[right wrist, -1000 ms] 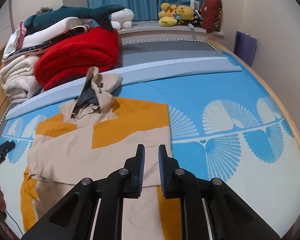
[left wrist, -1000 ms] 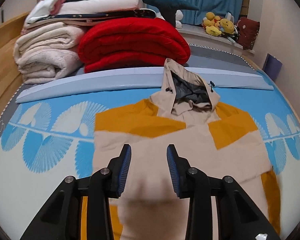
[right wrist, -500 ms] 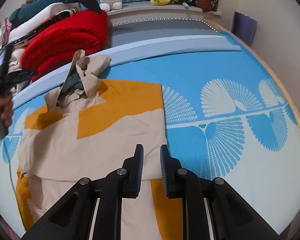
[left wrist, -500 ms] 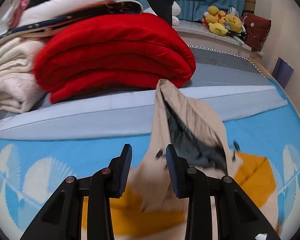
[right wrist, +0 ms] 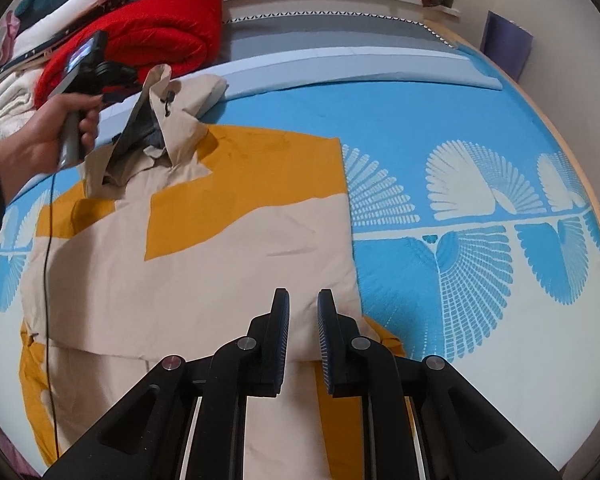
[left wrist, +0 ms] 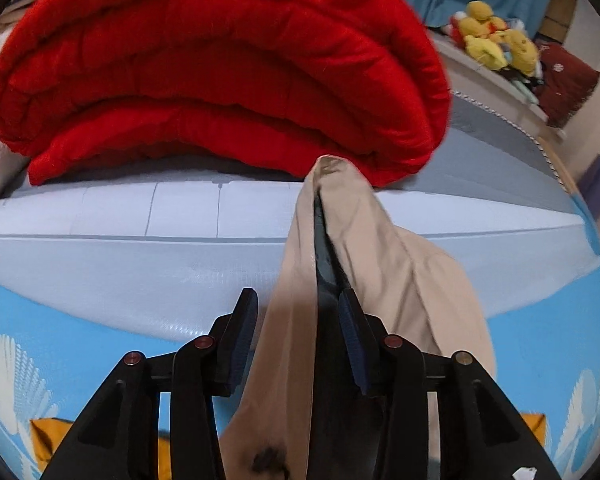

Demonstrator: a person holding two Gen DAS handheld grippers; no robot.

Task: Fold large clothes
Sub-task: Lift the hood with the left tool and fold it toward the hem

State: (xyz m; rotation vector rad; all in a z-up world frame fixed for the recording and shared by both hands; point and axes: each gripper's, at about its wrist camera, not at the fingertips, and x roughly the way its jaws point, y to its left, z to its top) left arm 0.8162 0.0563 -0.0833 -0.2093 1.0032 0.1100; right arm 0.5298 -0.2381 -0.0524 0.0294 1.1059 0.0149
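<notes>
Only our right wrist view shows the whole beige and orange jacket (right wrist: 188, 256) spread flat on the blue patterned bedspread (right wrist: 460, 128), with our left hand (right wrist: 40, 140) by the hood; our left wrist view shows only the hood (left wrist: 364, 248) rising towards the red quilt (left wrist: 220, 64). Our left gripper (left wrist: 296, 336) has just been widening, its jaws part open astride the hood's beige edge. Our right gripper (right wrist: 303, 334) hovers narrow and empty above the jacket's folded edge.
</notes>
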